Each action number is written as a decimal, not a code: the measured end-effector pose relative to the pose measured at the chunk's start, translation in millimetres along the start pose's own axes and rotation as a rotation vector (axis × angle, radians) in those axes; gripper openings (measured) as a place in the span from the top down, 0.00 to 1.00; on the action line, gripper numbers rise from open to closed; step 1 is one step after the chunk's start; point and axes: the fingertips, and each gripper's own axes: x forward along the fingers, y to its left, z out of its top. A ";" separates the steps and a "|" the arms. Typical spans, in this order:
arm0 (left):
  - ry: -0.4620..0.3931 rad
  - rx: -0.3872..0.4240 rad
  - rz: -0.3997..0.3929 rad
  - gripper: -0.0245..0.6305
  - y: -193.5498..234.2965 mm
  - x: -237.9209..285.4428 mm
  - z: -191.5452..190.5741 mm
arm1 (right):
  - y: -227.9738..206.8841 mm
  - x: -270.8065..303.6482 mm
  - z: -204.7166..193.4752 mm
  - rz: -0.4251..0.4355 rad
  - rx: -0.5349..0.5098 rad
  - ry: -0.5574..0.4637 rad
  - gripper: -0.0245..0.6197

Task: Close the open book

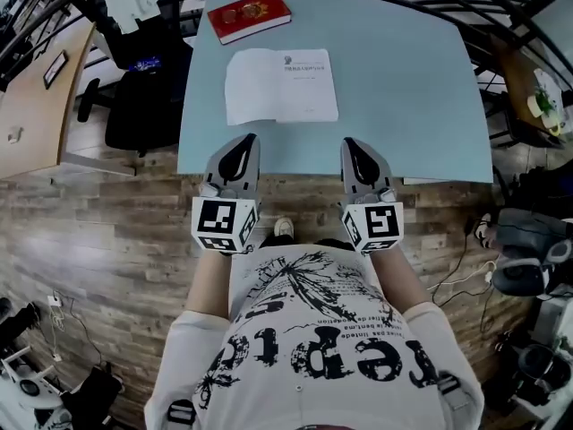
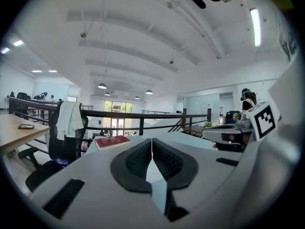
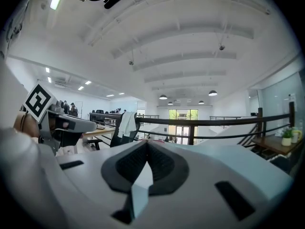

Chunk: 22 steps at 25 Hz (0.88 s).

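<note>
An open book (image 1: pixel 280 85) lies flat on the pale blue table (image 1: pixel 412 106), white pages up, a little left of the middle. My left gripper (image 1: pixel 246 140) hovers over the table's near edge, just below the book's left page, jaws shut and empty. Level with it, my right gripper (image 1: pixel 349 141) sits just right of the book's near right corner, jaws also shut with nothing between them. In the left gripper view the left gripper (image 2: pixel 152 140) has its dark pads meeting at the tip; the right gripper (image 3: pixel 147 141) looks the same in its own view. Neither touches the book.
A closed red book (image 1: pixel 249 15) lies at the table's far left corner, seen also as the red book (image 2: pixel 112 140) ahead of the left jaws. A black office chair (image 1: pixel 143 106) stands left of the table beside a wooden desk (image 1: pixel 36 97). A black railing (image 3: pixel 214 120) runs behind.
</note>
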 end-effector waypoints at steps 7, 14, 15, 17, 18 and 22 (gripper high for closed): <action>0.046 -0.015 0.014 0.93 20.4 48.5 -16.6 | -15.6 54.4 -7.9 0.049 0.009 0.020 0.95; 0.094 -0.065 0.083 0.93 31.7 92.8 -37.7 | -40.6 104.5 -25.6 0.164 0.007 0.066 0.95; 0.107 -0.076 0.105 0.93 33.5 98.0 -43.6 | -43.6 111.3 -29.2 0.193 0.008 0.075 0.95; 0.125 -0.116 0.157 0.93 37.7 105.7 -57.8 | -47.3 123.9 -38.4 0.259 0.009 0.098 0.95; 0.128 -0.153 0.183 0.93 40.5 108.6 -66.1 | -48.9 129.7 -43.2 0.288 0.007 0.111 0.95; 0.162 -0.377 0.235 0.93 49.9 119.0 -111.1 | -55.1 149.6 -61.0 0.349 -0.008 0.154 0.95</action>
